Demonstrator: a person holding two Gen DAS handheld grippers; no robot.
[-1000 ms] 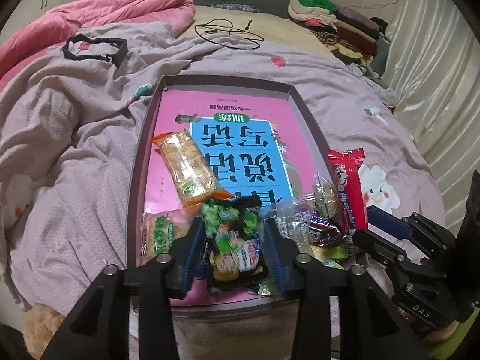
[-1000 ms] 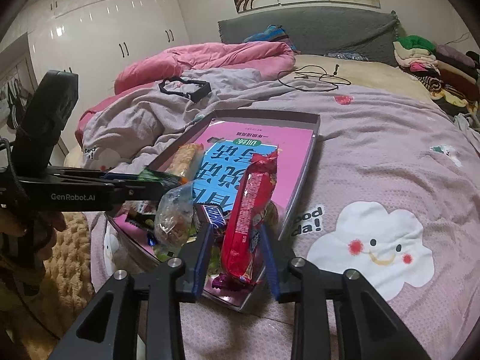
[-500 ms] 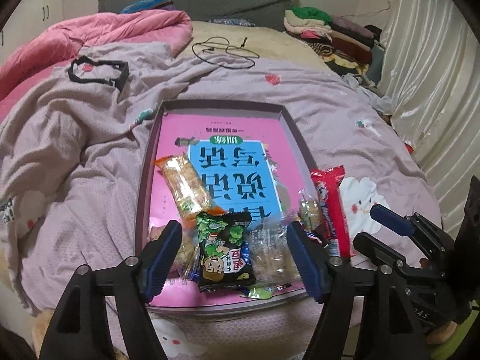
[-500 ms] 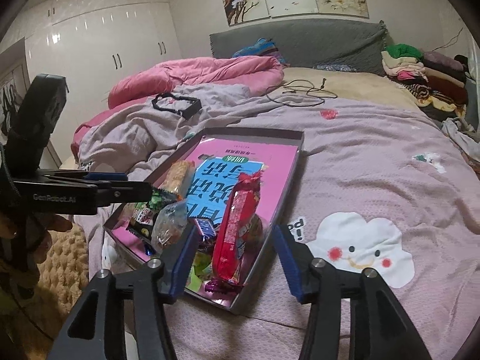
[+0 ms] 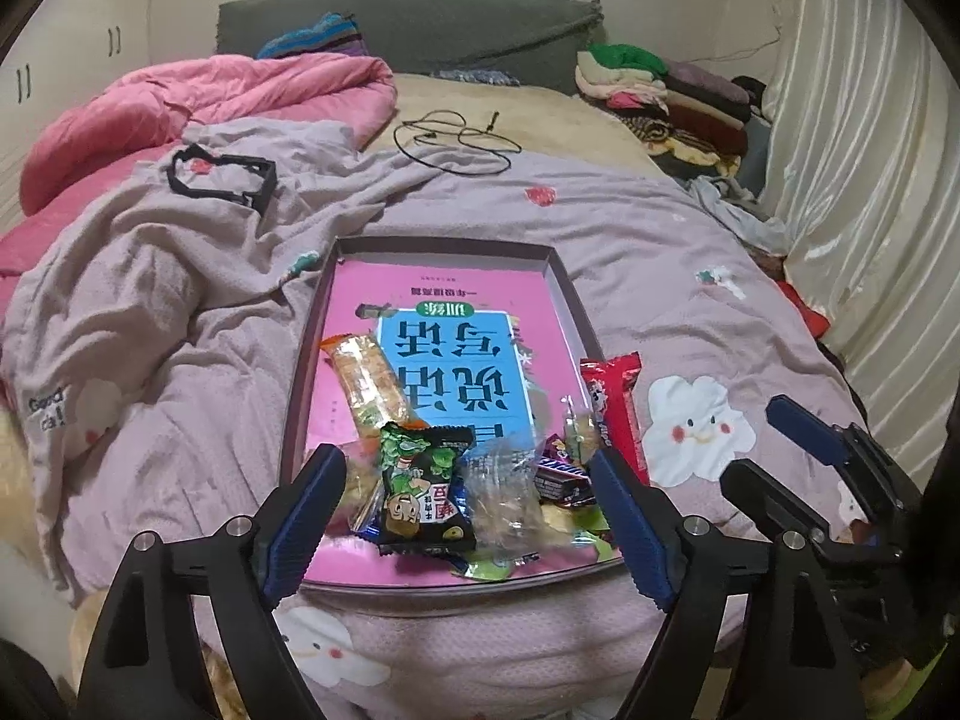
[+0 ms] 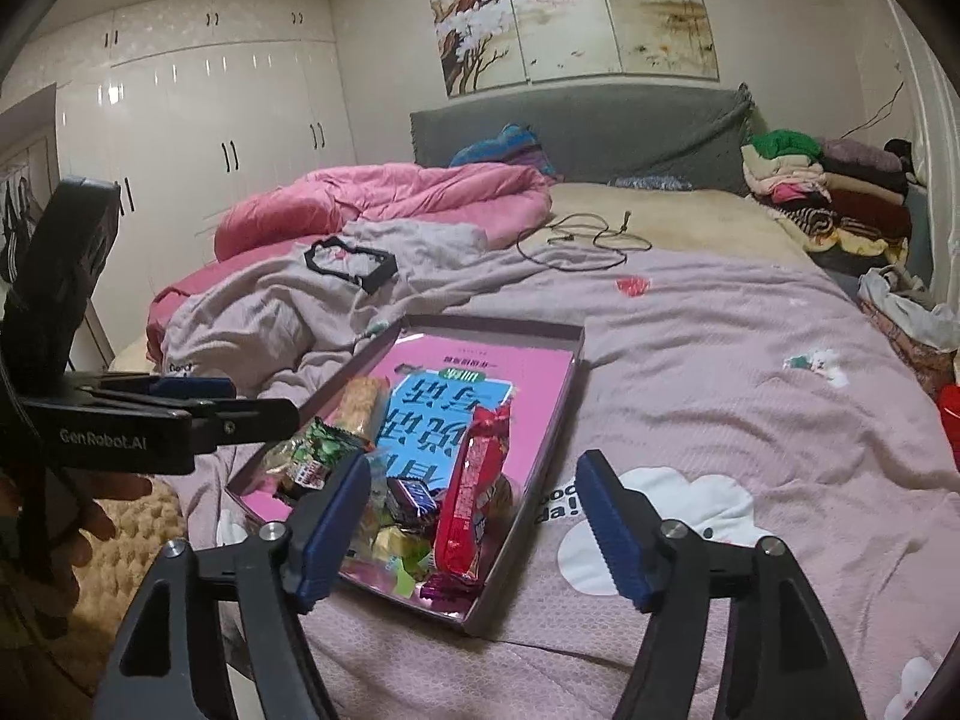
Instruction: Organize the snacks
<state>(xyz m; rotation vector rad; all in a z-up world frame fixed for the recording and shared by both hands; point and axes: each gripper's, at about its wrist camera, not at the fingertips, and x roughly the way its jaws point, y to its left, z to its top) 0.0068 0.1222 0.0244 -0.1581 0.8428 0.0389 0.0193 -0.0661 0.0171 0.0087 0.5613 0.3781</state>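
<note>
Black grippers, ribbed blue fingers (image 5: 306, 516), silver screws

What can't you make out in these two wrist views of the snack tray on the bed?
- Left wrist view: the pale packet beside the black-and-green snack bag is partly hidden by the left gripper's finger.
- Left wrist view: small wrappers under the clear packet are overlapped, so their count is unclear.
- Right wrist view: the right gripper's finger covers part of the candies in the tray.
- Both views: print on the red packet is too small to read.
</note>
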